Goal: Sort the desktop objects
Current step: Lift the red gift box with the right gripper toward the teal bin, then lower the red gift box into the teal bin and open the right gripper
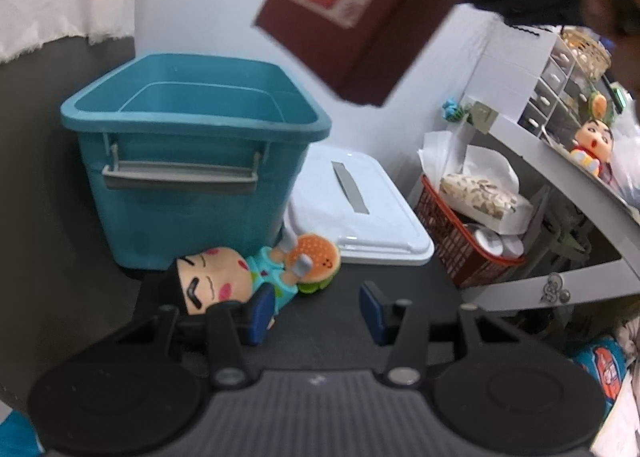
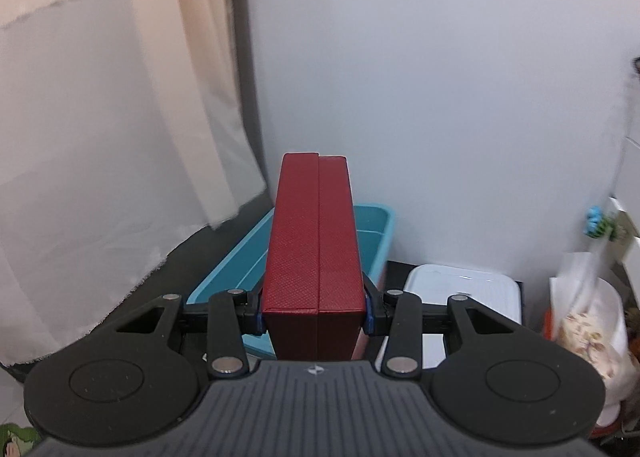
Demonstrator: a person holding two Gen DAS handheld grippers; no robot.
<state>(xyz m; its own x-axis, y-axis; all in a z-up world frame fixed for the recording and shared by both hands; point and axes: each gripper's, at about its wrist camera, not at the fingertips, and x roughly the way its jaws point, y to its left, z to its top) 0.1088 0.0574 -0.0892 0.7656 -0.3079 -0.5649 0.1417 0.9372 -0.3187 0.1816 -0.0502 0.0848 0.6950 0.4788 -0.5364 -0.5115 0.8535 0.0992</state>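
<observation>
My right gripper (image 2: 314, 317) is shut on a dark red box (image 2: 314, 253) and holds it in the air above the blue plastic bin (image 2: 378, 233). In the left wrist view the red box (image 1: 360, 21) hangs high, to the upper right of the blue bin (image 1: 192, 153). My left gripper (image 1: 316, 307) is open and empty, low over the dark desk. A cartoon boy doll (image 1: 224, 281) lies on its side in front of the bin, just beyond my left fingertip, with a small burger toy (image 1: 316, 261) at its feet.
A white lid (image 1: 360, 209) lies flat to the right of the bin, also in the right wrist view (image 2: 464, 289). A red basket (image 1: 452, 241) of packets stands further right under a grey shelf (image 1: 560, 173) with a second doll (image 1: 592, 145). A curtain (image 2: 100, 117) hangs at left.
</observation>
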